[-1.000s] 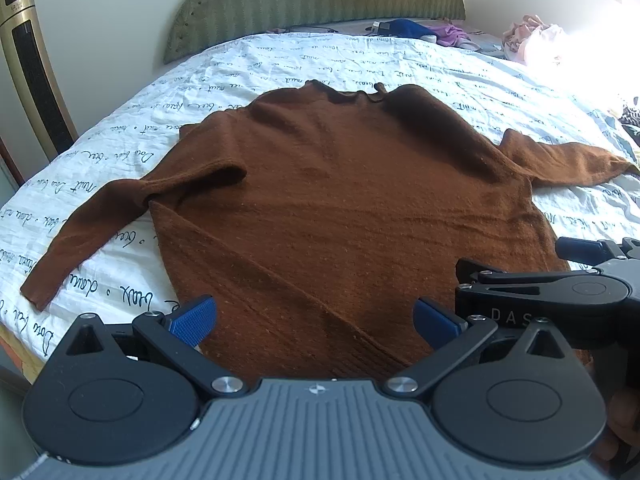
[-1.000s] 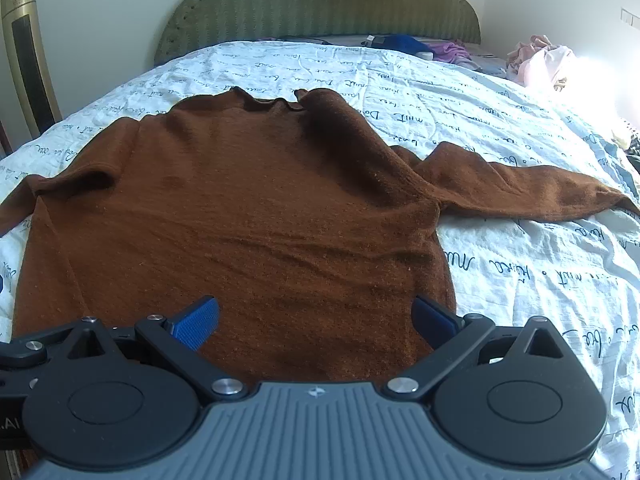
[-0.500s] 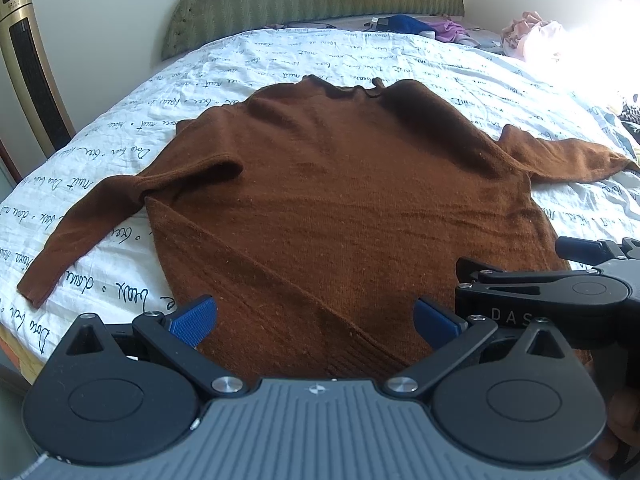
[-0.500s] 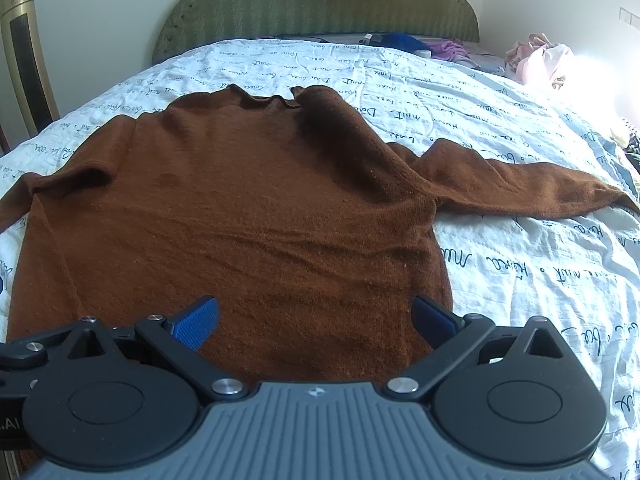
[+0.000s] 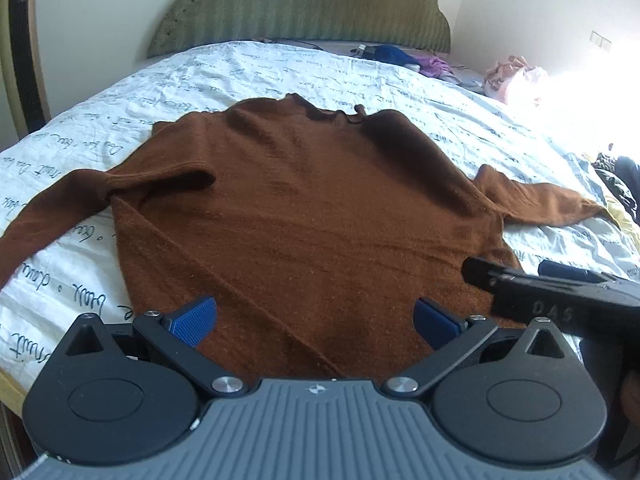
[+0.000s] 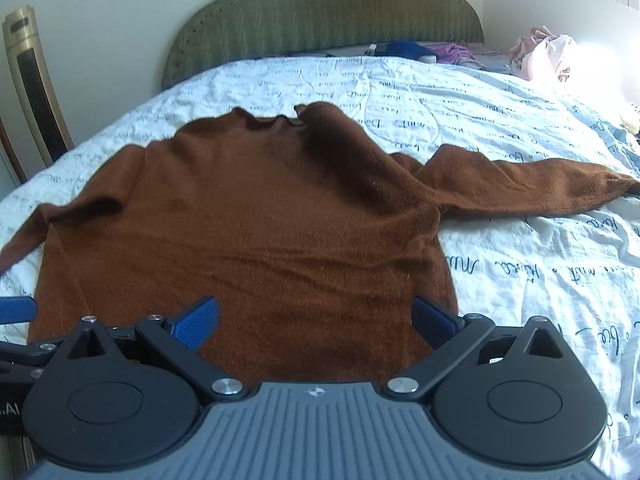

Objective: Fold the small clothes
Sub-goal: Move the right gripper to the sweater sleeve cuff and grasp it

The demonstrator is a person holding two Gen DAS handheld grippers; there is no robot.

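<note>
A brown long-sleeved sweater (image 5: 304, 208) lies flat on the bed, collar far, hem near me, both sleeves spread sideways. It also shows in the right wrist view (image 6: 256, 232). My left gripper (image 5: 314, 318) is open and empty, above the hem's left half. My right gripper (image 6: 316, 316) is open and empty, above the hem's right half. The right gripper's body (image 5: 560, 296) shows at the right of the left wrist view. A blue pad of the left gripper (image 6: 16, 308) shows at the left edge of the right wrist view.
The bed has a white sheet with script print (image 6: 520, 272) and a green headboard (image 6: 320, 12). Loose clothes (image 6: 416, 50) lie near the headboard and a pink pile (image 6: 544, 56) at the far right. A gold tower fan (image 6: 36, 88) stands left.
Both grippers have risen and tilted up a little, so the sweater sits lower in both views. The jaws stay open and the sweater has not moved.
</note>
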